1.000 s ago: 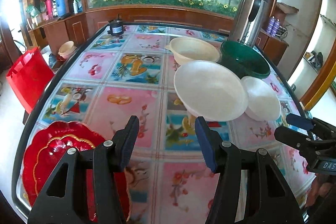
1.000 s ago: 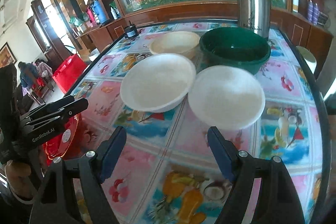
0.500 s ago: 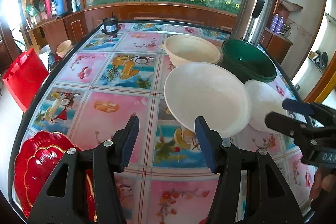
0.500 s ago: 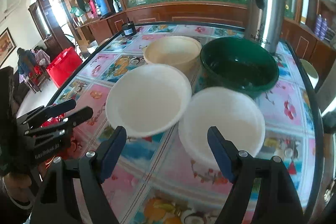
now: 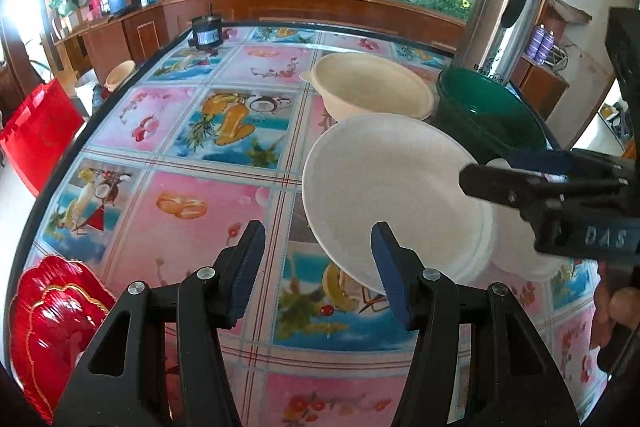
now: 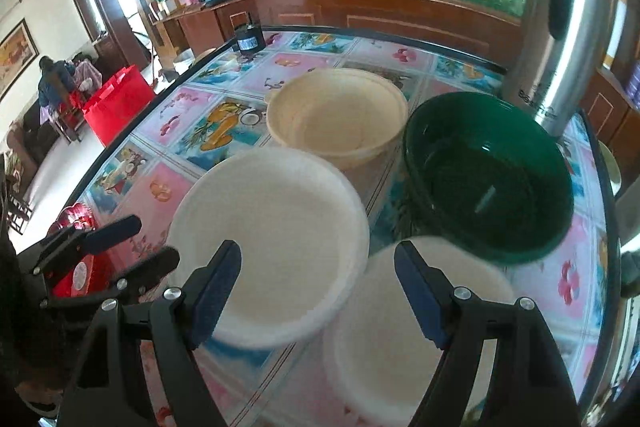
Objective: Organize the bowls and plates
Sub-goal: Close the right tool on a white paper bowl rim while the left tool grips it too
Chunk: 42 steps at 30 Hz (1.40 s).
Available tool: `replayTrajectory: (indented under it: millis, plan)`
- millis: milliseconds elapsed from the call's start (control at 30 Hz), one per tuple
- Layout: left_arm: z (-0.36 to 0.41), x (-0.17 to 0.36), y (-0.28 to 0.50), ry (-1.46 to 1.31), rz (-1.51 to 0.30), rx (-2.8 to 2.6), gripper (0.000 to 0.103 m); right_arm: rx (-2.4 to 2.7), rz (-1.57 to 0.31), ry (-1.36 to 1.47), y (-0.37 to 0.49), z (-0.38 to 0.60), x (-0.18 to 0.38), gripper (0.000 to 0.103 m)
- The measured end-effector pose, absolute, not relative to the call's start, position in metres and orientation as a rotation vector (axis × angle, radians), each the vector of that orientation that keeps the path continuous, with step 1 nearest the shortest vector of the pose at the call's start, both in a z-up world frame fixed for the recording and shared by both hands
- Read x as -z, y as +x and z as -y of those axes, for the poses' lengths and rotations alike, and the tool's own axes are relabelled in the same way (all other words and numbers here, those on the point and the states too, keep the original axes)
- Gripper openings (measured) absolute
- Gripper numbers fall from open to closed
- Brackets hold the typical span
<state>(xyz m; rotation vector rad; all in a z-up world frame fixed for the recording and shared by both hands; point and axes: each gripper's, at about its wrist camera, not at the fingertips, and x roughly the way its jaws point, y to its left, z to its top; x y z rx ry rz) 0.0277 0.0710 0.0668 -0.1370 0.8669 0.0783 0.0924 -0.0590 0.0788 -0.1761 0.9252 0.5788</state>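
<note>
Glossy fruit-print tabletop [image 5: 224, 195] bears round matte white foam plates [image 6: 276, 243], both tongs [image 5: 318, 267] [image 6: 318, 291] spread, empty.

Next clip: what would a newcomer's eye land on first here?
Four bowls crowd the fruit-print table: two white bowls nearest the tongs, a cream bowl and a dark green bowl behind. A steel flask stands beyond them, and red plates sit at the near left corner.
</note>
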Motion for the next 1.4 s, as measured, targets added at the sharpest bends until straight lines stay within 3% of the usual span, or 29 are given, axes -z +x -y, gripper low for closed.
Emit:
replayTrajectory:
  millis: [167,367,467,533,600,700,767,1400]
  plan:
    - [-0.070,-0.060,0.038,-0.160,-0.887,-0.089,0.056,-0.610,-0.974,-0.189,0.113,0.053,-0.072,0.070]
    - [-0.067,-0.055,0.042,-0.173,-0.907,-0.096,0.056,-0.630,-1.021,-0.202,0.130,0.047,-0.061,0.053]
    - [-0.068,-0.052,0.046,-0.180,-0.914,-0.101,0.056,-0.646,-1.045,-0.196,0.135,0.046,-0.055,0.039]
    - [-0.069,-0.050,0.048,-0.184,-0.920,-0.102,0.056,-0.653,-1.053,-0.181,0.137,0.047,-0.053,0.024]
    - [-0.070,-0.048,0.048,-0.185,-0.919,-0.105,0.047,-0.668,-1.049,-0.165,0.134,0.049,-0.053,0.015]
    - [-0.074,-0.047,0.048,-0.148,-0.916,-0.144,0.020,-0.668,-1.043,-0.166,0.129,0.051,-0.054,0.015]
    - [-0.083,-0.047,0.047,-0.176,-0.928,-0.131,0.013,-0.667,-1.047,-0.151,0.129,0.055,-0.053,0.014]
    - [-0.121,-0.079,-0.010,-0.280,-0.915,-0.058,0.010,-0.721,-1.013,-0.123,0.070,0.043,-0.082,0.015]
